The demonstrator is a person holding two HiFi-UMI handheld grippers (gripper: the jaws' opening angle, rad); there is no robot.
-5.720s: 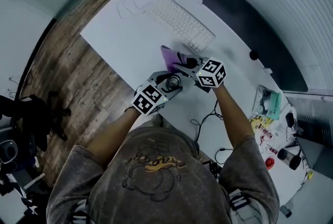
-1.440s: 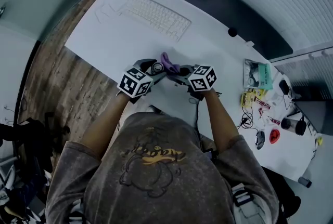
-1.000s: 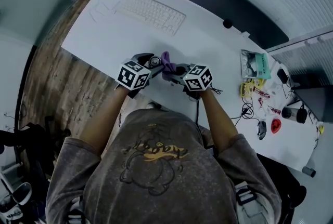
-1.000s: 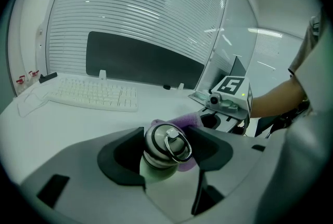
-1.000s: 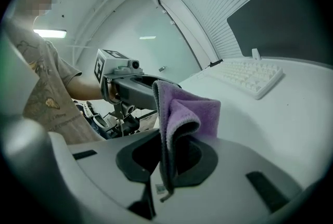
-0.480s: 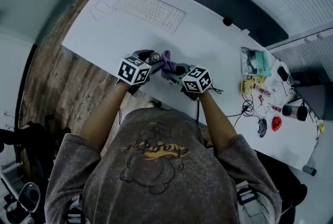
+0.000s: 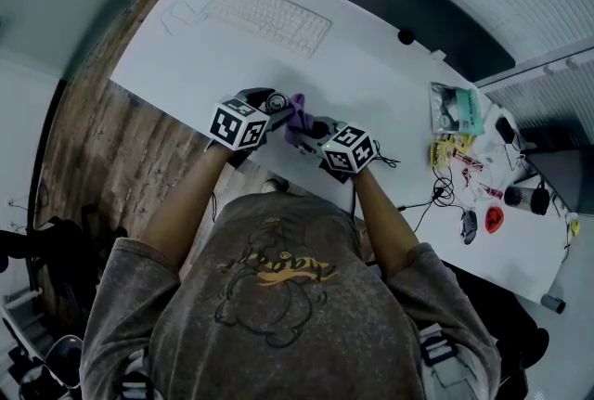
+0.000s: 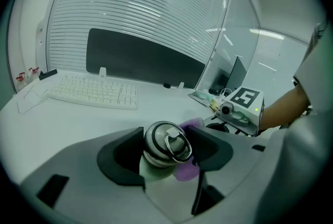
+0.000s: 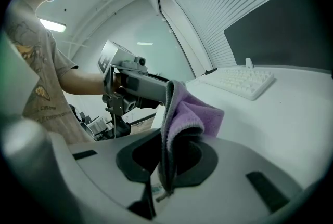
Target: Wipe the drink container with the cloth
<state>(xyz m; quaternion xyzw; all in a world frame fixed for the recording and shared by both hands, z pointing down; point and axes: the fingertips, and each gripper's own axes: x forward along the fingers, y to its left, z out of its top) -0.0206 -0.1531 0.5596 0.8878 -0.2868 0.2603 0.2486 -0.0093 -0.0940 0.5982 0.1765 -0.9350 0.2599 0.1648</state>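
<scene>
Near counter (image 7: 390, 101) edge: drink container wipe, cloth in contact.
Left hand-held gripper (image 7: 264, 107): jaws set wide, clamped on a steel drink container (image 8: 162, 144) with a ring-topped cap, held at the counter's near edge. Purple cloth (image 9: 193, 114): lying against the container's right flank. Right hand-held gripper (image 9: 167, 159): jaws narrow, pinching a fold of that cloth. Handling, as judged: hold the left grip steady, press the cloth flat to the wall and draw it round the body; re-fold if it bunches; steer clear of the ring. Markings: no brand or label legible on container or cloth; only square coded markers on the gripper cubes.
</scene>
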